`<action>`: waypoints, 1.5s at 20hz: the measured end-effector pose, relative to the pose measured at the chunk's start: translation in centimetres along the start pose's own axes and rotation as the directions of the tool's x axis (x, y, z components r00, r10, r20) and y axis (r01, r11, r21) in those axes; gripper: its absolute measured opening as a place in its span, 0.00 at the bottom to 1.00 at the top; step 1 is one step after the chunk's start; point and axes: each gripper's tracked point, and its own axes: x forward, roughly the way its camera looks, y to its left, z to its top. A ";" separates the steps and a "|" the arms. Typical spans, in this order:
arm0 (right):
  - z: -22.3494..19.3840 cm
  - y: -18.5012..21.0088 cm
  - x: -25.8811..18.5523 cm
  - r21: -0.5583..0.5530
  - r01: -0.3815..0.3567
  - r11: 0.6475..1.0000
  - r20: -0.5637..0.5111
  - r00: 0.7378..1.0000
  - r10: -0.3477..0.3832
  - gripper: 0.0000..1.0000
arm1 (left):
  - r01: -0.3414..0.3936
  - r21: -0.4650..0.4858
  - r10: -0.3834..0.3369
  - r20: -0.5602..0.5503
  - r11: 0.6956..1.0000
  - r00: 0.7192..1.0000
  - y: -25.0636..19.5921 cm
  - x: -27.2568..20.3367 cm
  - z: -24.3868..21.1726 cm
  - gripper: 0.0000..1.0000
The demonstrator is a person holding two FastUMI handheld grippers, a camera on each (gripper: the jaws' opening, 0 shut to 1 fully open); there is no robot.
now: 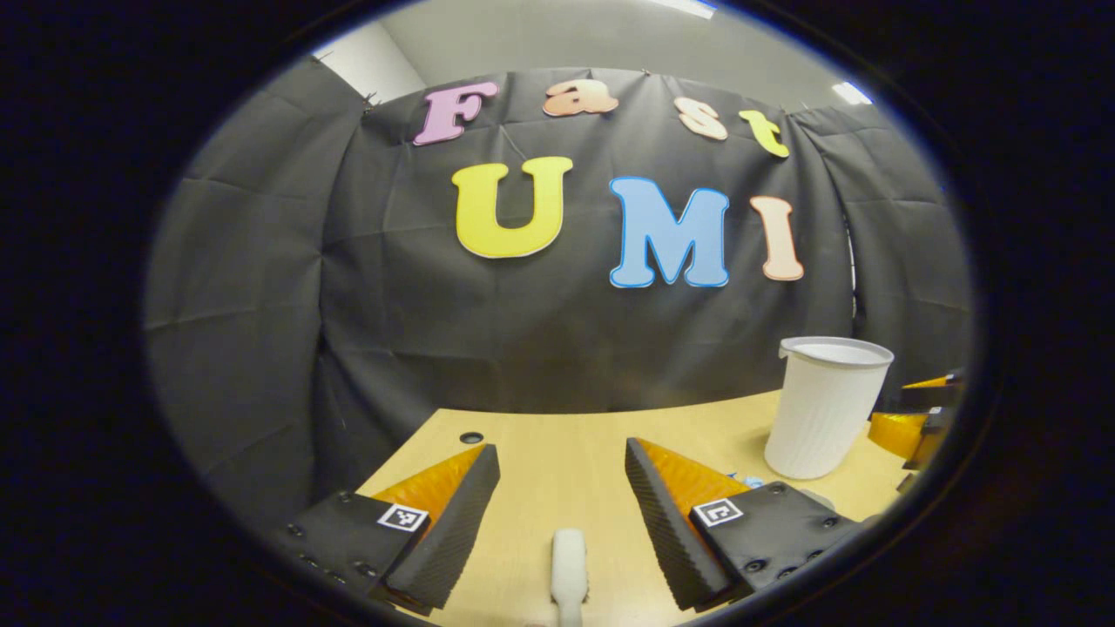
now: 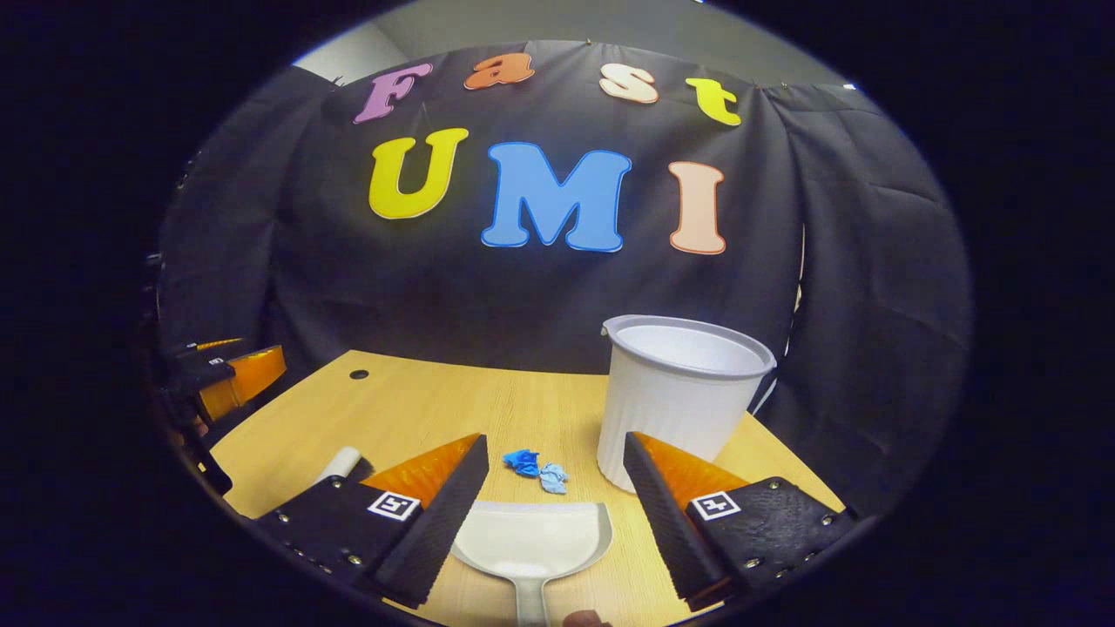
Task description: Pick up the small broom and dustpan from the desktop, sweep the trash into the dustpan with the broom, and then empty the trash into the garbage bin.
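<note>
In the left gripper view, the left gripper (image 1: 562, 488) hovers with jaws spread wide over the broom (image 1: 568, 570) lying on the desktop (image 1: 557, 435). In the right gripper view, the right gripper (image 2: 553, 483) (jaws equally agape) straddles the dustpan (image 2: 531, 540); trash (image 2: 536, 466) lies just beyond it, beside the garbage bin (image 2: 679, 392). The pick-up comes first: each should descend and close on its handle.

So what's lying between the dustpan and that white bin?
In the right gripper view, blue crumpled trash lies between the dustpan and the bin.
</note>
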 end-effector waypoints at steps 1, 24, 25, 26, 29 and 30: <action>-0.2 0.2 0.1 -0.003 -0.003 1.000 -0.011 1.000 0.003 0.97 | -0.002 0.002 0.002 -0.007 1.000 1.000 0.2 0.1 -0.2 0.97; -11.4 1.6 -0.7 -0.044 -0.077 0.996 -0.421 0.906 0.051 0.98 | 0.076 -0.061 -0.097 -0.511 0.995 0.854 -1.0 0.6 -16.7 0.95; -12.1 1.6 -0.6 -0.044 -0.079 0.996 -0.442 0.896 0.052 0.98 | 0.084 -0.056 -0.101 -0.535 0.995 0.839 -1.0 0.8 -17.6 0.93; -12.8 1.5 -0.5 -0.041 -0.081 0.996 -0.463 0.885 0.053 0.98 | 0.090 -0.052 -0.104 -0.563 0.995 0.820 -1.2 0.8 -18.5 0.93; -14.7 1.5 -0.6 -0.036 -0.086 0.996 -0.522 0.851 0.055 0.98 | 0.094 -0.057 -0.109 -0.624 0.994 0.773 -1.2 0.2 -20.4 0.95; -15.2 1.4 -0.6 -0.040 -0.085 0.996 -0.542 0.839 0.050 0.98 | 0.096 -0.060 -0.112 -0.642 0.994 0.759 -1.1 0.1 -20.9 0.97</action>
